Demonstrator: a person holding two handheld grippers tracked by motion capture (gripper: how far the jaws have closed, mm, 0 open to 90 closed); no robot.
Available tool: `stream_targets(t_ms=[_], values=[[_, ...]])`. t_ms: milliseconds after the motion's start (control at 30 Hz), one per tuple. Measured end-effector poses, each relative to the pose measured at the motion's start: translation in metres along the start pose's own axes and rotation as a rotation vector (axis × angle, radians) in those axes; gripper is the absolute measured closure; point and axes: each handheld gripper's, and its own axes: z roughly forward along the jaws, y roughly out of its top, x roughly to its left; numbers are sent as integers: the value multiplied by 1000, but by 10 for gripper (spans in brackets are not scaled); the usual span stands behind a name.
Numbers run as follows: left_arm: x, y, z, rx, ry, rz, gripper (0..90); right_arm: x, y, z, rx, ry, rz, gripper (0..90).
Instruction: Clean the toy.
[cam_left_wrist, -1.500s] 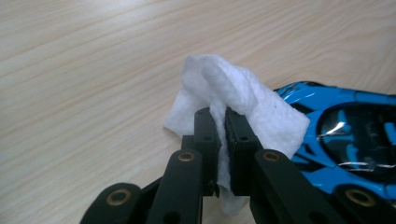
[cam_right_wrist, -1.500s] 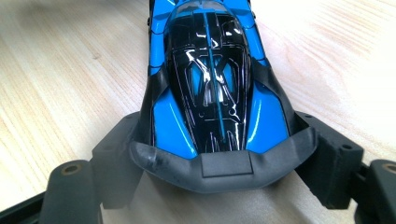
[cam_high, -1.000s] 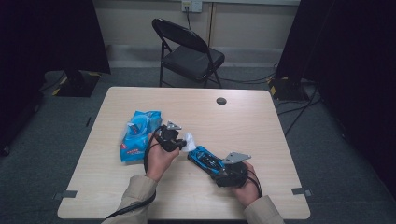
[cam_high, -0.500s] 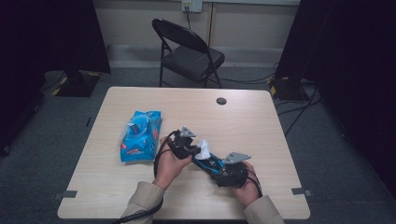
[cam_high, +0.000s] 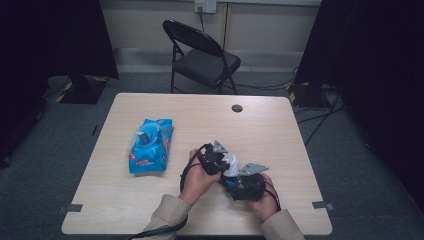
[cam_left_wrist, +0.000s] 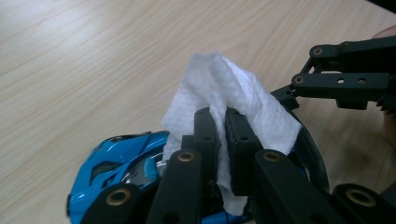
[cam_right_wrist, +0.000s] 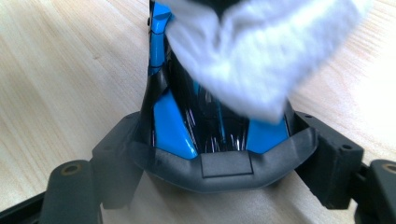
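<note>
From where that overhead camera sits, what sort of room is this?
Probably a recording studio or lab corner: a lone wooden table ringed by dark curtains, a folding chair by the wall, cables trailing over grey carpet.

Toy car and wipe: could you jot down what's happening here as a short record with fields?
Work: wiping a blue toy car with a white wipe
Left gripper: shut on the wipe, over the car
Right gripper: clamped on the car's end
Table: light wood
Also there: blue wipes pack, lying left of the hands
Behind: black folding chair
</note>
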Motion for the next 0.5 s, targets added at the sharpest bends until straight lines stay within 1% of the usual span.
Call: stream_targets(t_ms=[33,100,167,233,367,433,500], values=[[-2,1,2,5,4,17,848,0,0,0,0,0,0,241],[-5,2,5,10,8,36,849,0,0,0,0,0,0,241],[-7,2,7,9,6,41,849,0,0,0,0,0,0,241],[-8,2,8,11,1,56,849,0,0,0,0,0,0,241],[-11,2,9,16,-17,54,846,0,0,0,0,1,0,241],[-11,2,9,5,-33,27,845,0,0,0,0,1,0,241],[-11,2,7,1,-50,11,846,0,0,0,0,1,0,241]])
